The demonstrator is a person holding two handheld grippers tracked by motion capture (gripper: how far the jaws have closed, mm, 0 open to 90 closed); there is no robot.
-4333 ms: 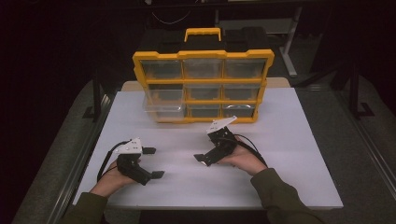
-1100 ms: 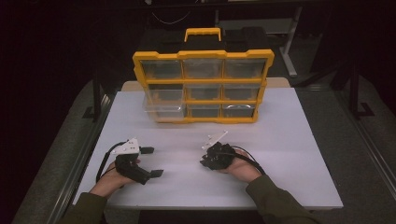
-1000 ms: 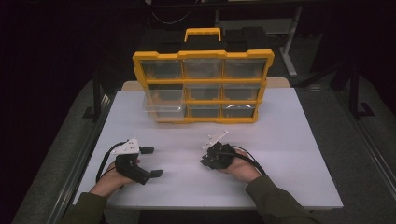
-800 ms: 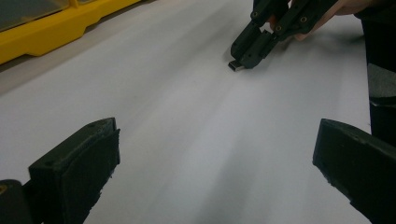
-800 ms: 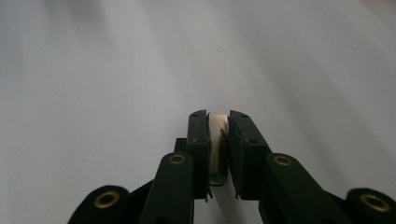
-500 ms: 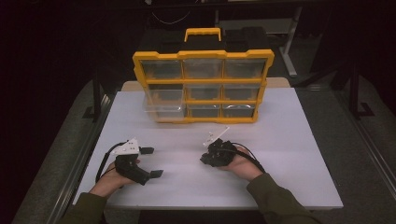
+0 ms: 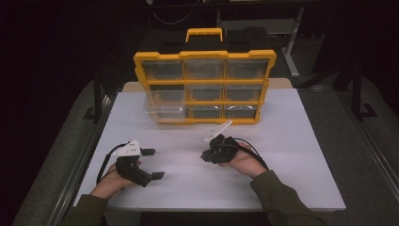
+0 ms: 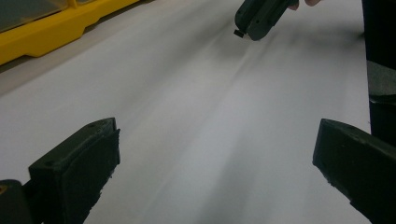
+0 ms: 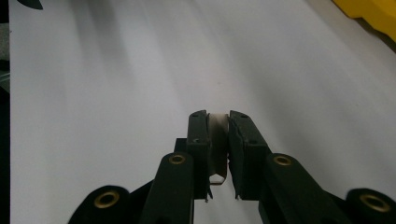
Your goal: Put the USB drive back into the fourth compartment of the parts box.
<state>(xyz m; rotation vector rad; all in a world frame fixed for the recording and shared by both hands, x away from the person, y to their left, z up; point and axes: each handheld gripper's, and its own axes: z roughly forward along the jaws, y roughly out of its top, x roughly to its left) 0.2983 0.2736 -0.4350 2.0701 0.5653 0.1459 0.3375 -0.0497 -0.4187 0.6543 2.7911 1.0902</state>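
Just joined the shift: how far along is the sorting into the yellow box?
Done: one clear drawer of the yellow box is pulled out. In hand: the right hand-held gripper is shut on a small white part; the left hand-held gripper is open. Left: likely placing the part.

The small white piece (image 9: 217, 140) pinched in the right gripper (image 9: 218, 122) was mostly hidden between the pads, too little showing to tell what it was. The yellow organizer (image 8: 51, 25) was cut off by the frame edge. Its drawers' (image 7: 204, 69) contents were too small to tell.
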